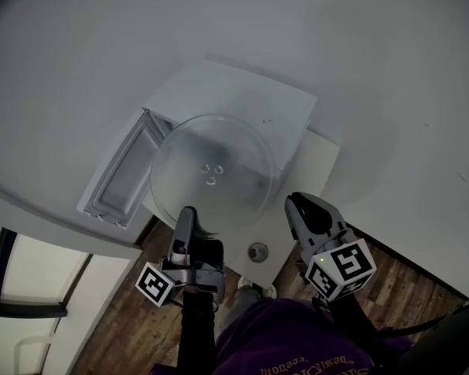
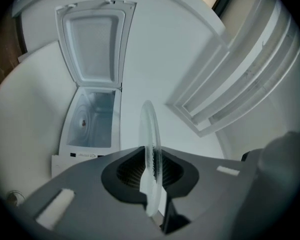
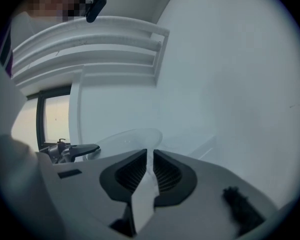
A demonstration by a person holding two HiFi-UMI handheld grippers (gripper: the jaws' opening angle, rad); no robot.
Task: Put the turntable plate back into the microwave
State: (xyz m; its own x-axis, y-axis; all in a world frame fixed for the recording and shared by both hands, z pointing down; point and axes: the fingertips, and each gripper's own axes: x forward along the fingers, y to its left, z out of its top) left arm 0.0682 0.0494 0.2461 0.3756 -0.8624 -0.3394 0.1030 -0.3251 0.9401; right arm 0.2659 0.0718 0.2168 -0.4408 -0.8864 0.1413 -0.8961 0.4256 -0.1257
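The round clear glass turntable plate (image 1: 211, 170) hangs level above the white microwave (image 1: 281, 108). My left gripper (image 1: 186, 216) is shut on the plate's near rim. In the left gripper view the plate (image 2: 151, 134) stands edge-on between the left gripper's (image 2: 151, 166) ribbed pads. Past it the microwave cavity (image 2: 92, 119) shows, its door (image 2: 95, 44) swung wide. My right gripper (image 1: 295, 203) is to the right of the plate and apart from it. In the right gripper view, the right gripper's (image 3: 150, 166) jaws stand together with nothing between them, and the plate (image 3: 125, 139) lies to the left.
The microwave door (image 1: 121, 174) sticks out to the left of the plate. The microwave stands on a white cabinet (image 1: 316, 162) with a small round metal part (image 1: 258, 251) near its front. Wooden floor (image 1: 125, 319) lies below, and a white slatted panel (image 2: 240, 79) is nearby.
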